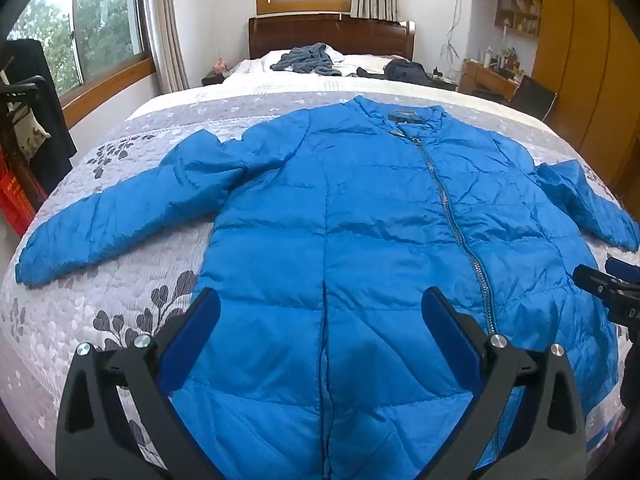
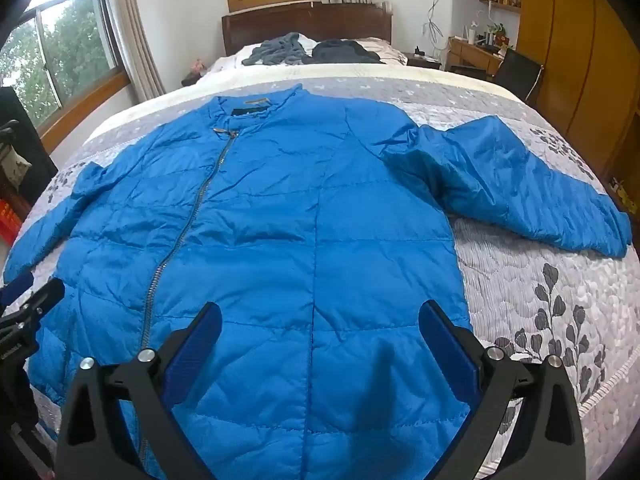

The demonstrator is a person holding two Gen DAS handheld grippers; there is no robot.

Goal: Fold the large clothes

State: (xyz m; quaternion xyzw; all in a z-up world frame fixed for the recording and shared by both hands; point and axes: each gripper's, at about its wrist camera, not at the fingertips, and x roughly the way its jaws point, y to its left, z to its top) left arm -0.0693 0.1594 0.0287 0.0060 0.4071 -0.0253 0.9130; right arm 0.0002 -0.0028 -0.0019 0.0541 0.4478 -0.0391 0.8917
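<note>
A large blue quilted jacket (image 1: 360, 216) (image 2: 280, 216) lies flat and face up on the bed, zipped, with its collar toward the headboard. Both sleeves spread outward: one sleeve (image 1: 120, 216) reaches left, the other sleeve (image 2: 520, 184) reaches right. My left gripper (image 1: 320, 308) hovers open over the jacket's lower left half, with nothing between its blue pads. My right gripper (image 2: 320, 320) is open too, above the lower right half, holding nothing. Each gripper shows at the edge of the other's view: the right one (image 1: 608, 284) and the left one (image 2: 28, 304).
The bed carries a grey-and-white floral quilt (image 1: 100, 312) (image 2: 560, 300). Dark clothes (image 1: 308, 60) (image 2: 344, 50) are piled near the wooden headboard (image 1: 332, 36). A clothes rack and a red crate (image 1: 16, 200) stand at left, a desk and chair (image 2: 516, 68) and wardrobe at right.
</note>
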